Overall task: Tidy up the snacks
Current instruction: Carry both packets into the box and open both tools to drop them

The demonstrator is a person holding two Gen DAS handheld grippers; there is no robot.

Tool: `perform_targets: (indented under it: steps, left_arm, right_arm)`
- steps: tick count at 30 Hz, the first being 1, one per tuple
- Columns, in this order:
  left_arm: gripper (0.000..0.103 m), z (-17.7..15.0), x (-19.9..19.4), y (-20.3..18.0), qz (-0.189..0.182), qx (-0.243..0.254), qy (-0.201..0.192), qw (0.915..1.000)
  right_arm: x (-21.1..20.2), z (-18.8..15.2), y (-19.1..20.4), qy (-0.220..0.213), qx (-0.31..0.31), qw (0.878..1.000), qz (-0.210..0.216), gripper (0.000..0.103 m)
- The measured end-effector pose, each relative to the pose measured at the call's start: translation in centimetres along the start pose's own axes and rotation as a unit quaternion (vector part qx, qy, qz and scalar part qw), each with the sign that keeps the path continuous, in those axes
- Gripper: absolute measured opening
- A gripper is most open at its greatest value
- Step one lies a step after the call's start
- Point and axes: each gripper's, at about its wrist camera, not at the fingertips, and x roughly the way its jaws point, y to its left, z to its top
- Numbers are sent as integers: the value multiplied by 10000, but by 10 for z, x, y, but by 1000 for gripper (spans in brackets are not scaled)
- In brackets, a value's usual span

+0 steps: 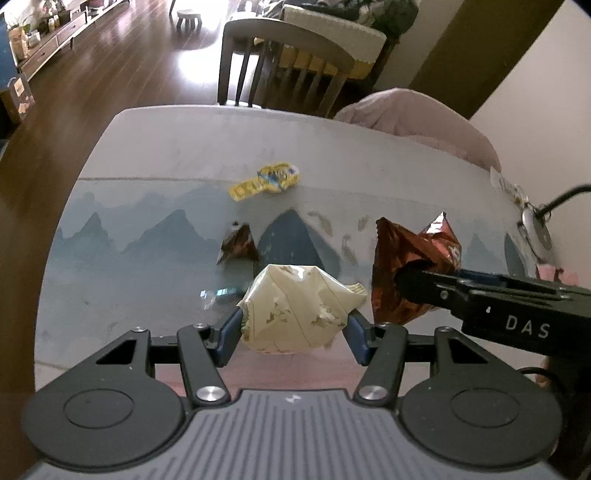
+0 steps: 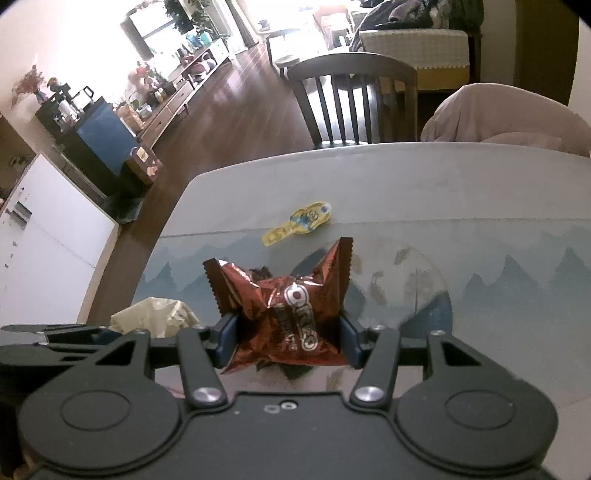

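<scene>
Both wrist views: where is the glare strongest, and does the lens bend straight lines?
Left wrist view: glare washes out the wooden floor behind the chair; the table edge bows. Right wrist view: the windows are overexposed; the table edge also curves.

A cream snack packet (image 1: 295,314) with small brown prints is puffy and crumpled, raised above the table and pinched at its two sides. Beside it on the right, a brown-red foil packet (image 2: 288,310) with a round white logo is also raised, squeezed in the middle so its serrated corners point up. On the table, a yellow packet (image 1: 266,181) with a blue picture lies flat, further away. A small dark brown packet (image 1: 238,243) lies nearer, and a little blue shiny wrapper (image 1: 218,295) lies close to it.
</scene>
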Motion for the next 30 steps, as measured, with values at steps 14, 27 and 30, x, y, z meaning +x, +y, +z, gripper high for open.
perform_targets:
  steps: [14,27,30]
  left_arm:
    - [58,-62,-49,13,-32,282,220,9994]
    - [58,-128,-49,33,-33,472,669,9966]
    - [58,-143,-41,36,41,558,772,9954]
  right_arm:
    - [-41,-57,46,70,-362,9991,201,55]
    - [-40,-119,62,520,-473,9972,249,55]
    - [-32,-137,62,718,-415,9962,270,55]
